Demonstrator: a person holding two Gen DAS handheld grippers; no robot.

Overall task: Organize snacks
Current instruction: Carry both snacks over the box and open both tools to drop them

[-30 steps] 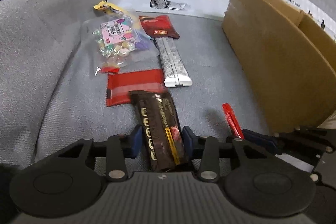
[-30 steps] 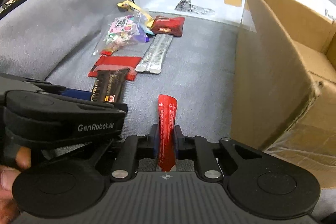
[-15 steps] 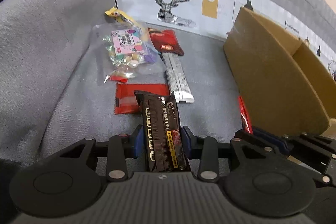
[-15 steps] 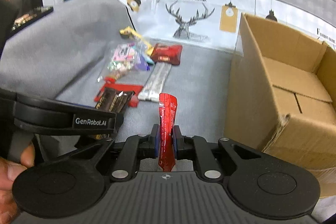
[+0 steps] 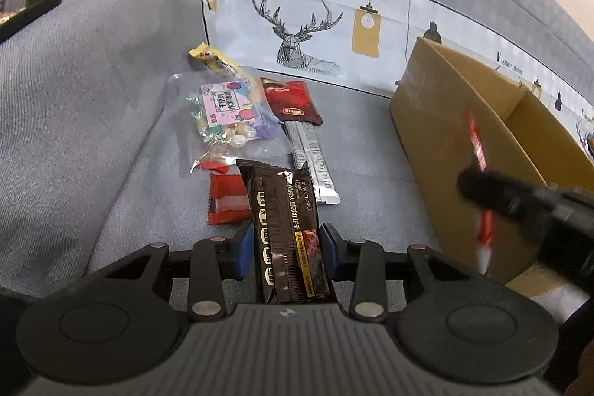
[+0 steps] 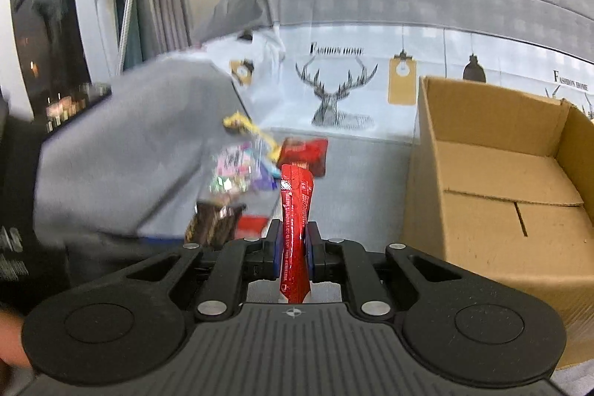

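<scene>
I have one snack in each gripper. The right gripper is clamped narrow on a thin red stick pack — its long axis runs straight out along the fingers, tip pointing away from me. The left gripper is clamped at a middling width on a dark chocolate bar, also lying lengthwise between the pads.

Key relation: the cardboard box sits ahead and to the right of the right gripper, open top facing up, inside looks bare. The near wall stands between the pack and the opening, so I judge the pack has to clear that rim before release. The right hand is the nearer one; in the left view the box is off to the right with the right gripper and its red pack in front of its wall — so the left has to wait or go round it.

Still on the grey sofa seat: a clear bag of candies, a yellow wrapper behind it, a dark red pouch, a silver stick pack and a flat red pack partly hidden behind the chocolate bar. All are well left of the box — nothing lies on the path in except the wall itself.
</scene>
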